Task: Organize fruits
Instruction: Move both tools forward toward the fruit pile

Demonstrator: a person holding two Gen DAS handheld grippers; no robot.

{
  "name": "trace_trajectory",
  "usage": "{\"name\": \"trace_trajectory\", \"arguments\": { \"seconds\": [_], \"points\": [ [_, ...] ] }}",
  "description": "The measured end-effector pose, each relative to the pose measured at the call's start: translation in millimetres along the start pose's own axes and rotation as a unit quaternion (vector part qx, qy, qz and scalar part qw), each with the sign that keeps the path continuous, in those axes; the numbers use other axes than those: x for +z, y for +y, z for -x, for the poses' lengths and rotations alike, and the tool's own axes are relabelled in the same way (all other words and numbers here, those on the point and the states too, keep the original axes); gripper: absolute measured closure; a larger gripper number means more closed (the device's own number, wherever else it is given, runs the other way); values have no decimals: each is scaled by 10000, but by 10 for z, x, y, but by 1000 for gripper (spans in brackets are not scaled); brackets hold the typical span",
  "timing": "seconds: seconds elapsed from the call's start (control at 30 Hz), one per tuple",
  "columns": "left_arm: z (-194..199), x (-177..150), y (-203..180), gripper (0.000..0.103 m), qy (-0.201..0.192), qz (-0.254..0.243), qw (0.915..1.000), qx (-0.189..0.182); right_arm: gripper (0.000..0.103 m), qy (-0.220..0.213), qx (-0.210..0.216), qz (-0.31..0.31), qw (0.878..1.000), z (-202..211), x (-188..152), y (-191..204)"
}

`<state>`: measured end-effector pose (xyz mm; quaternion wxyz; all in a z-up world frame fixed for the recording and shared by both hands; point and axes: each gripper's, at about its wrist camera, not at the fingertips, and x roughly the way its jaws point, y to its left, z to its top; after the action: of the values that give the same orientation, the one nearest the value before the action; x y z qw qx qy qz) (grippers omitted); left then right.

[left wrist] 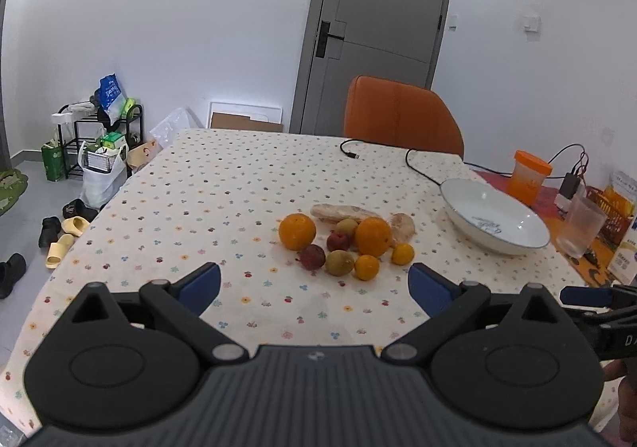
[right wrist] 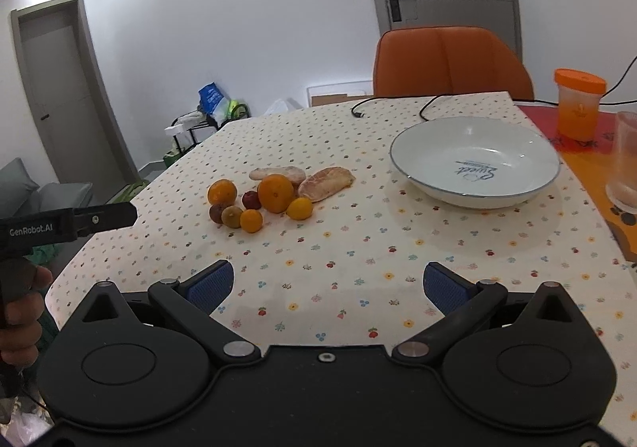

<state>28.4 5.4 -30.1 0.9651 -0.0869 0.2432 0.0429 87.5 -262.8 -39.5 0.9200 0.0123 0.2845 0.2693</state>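
Observation:
A cluster of fruit lies on the dotted tablecloth: two large oranges [left wrist: 297,231] [right wrist: 275,193], small mandarins [left wrist: 366,267] [right wrist: 299,208], a red plum [left wrist: 339,240], a dark plum [left wrist: 312,256], a green-brown fruit [left wrist: 339,262] and peeled pomelo pieces [left wrist: 342,212] [right wrist: 325,183]. An empty white bowl [left wrist: 495,222] [right wrist: 474,161] stands to the right of the fruit. My left gripper [left wrist: 314,287] is open and empty, just short of the fruit. My right gripper [right wrist: 328,285] is open and empty, nearer the table's front edge.
An orange chair [left wrist: 400,115] stands behind the table. A black cable [left wrist: 414,164] lies at the back. An orange-lidded jar [right wrist: 578,108] and a clear glass [right wrist: 625,164] stand on the right. Shoes and a rack [left wrist: 79,136] are on the floor at the left.

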Motion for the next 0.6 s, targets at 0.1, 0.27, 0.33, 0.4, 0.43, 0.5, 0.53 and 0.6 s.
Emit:
{"name": "trace_trajectory", "arguments": {
  "seconds": [0.1,0.27,0.33,0.4,0.43,0.5,0.53,0.6],
  "points": [
    [-85,-32,49,2,77,106,9999,46,0,32,126,0,9999,-95,-24,-18],
    [-196,-54,77,3,74,91,9998,174,0,11,132,-95,9999,-240,-33,-45],
    [-245,-49,81,3,77,72,9998,170,0,-19,83,-57,9999,-297,-18,-42],
    [-307,-41,87,3,100,83,9998,173,0,-38,84,-70,9999,-354,-1,-50],
    [-336,-38,87,5,110,81,9997,204,0,-24,99,-89,9999,-383,8,-60],
    [-389,-38,83,9,117,58,9997,207,2,-8,133,-100,9999,-439,24,-67],
    [-415,-36,78,10,120,49,9997,194,5,-13,132,-92,9999,-466,33,-66],
    [-477,-34,71,16,144,31,9997,190,12,-14,172,-86,9998,-516,54,-66]
  ]
}}
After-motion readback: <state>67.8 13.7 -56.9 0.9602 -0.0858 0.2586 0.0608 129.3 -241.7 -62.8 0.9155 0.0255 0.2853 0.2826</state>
